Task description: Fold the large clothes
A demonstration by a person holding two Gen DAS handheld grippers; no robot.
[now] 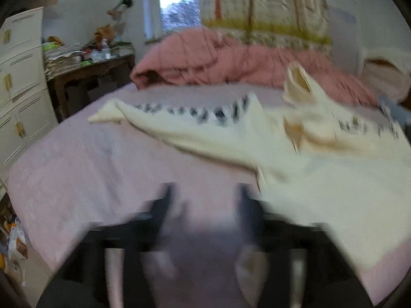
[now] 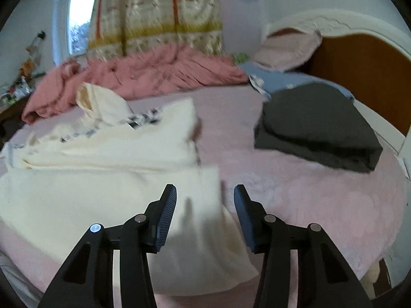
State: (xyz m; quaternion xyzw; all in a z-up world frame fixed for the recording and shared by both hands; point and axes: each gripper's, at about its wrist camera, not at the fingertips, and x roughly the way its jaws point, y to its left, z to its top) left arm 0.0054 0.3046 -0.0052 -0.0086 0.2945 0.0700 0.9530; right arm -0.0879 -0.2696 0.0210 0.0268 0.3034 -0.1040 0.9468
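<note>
A large cream hooded garment (image 1: 321, 169) lies spread on the pink bed sheet (image 1: 102, 169), one sleeve stretched to the left, its black-and-white patterned lining showing. In the right wrist view the garment (image 2: 108, 164) lies partly folded over itself. My left gripper (image 1: 204, 195) is open and empty, blurred, over the bare sheet just left of the garment's near edge. My right gripper (image 2: 205, 197) is open and empty, above the garment's near right corner.
A folded dark grey garment (image 2: 318, 131) lies on the bed's right side near the headboard (image 2: 359, 59). A rumpled pink duvet (image 1: 218, 59) lies along the far side. A cluttered wooden desk (image 1: 90, 64) and white drawers (image 1: 18, 82) stand left of the bed.
</note>
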